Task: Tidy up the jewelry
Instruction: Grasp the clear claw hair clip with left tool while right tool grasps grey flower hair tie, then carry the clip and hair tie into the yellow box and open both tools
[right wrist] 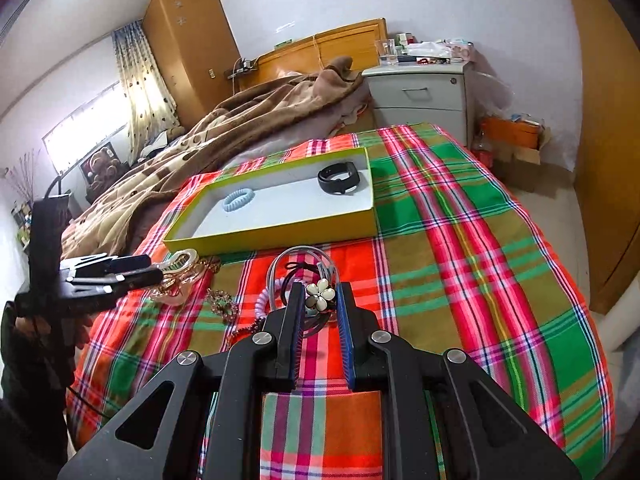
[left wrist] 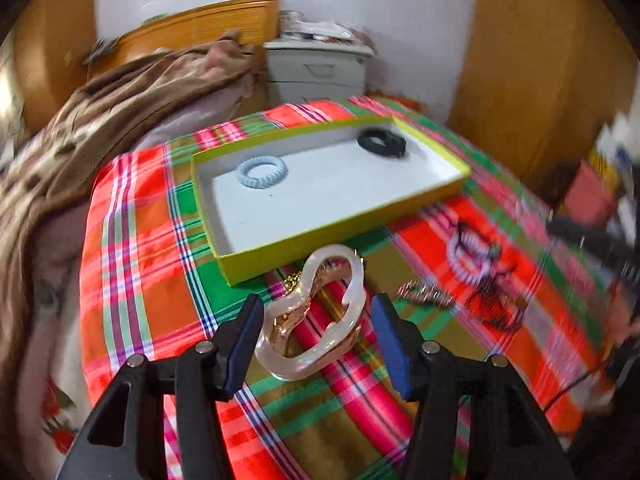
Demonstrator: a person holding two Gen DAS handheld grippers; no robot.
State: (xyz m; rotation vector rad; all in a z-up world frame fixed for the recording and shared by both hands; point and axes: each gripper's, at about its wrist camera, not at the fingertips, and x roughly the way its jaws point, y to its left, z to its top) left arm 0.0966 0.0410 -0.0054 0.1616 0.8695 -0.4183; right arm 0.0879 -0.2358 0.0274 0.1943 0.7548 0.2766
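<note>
A yellow-green box lies on the plaid cloth, holding a light blue coil hair tie and a black band. My left gripper is open around a wavy translucent bangle with gold inside that lies in front of the box. My right gripper is shut on a flower hair tie amid a pile of clear hoops and black cords.
A gold chain piece lies between the bangle and the pile. A brown blanket covers the bed to the left. A white nightstand stands behind the table. The cloth's right half is bare.
</note>
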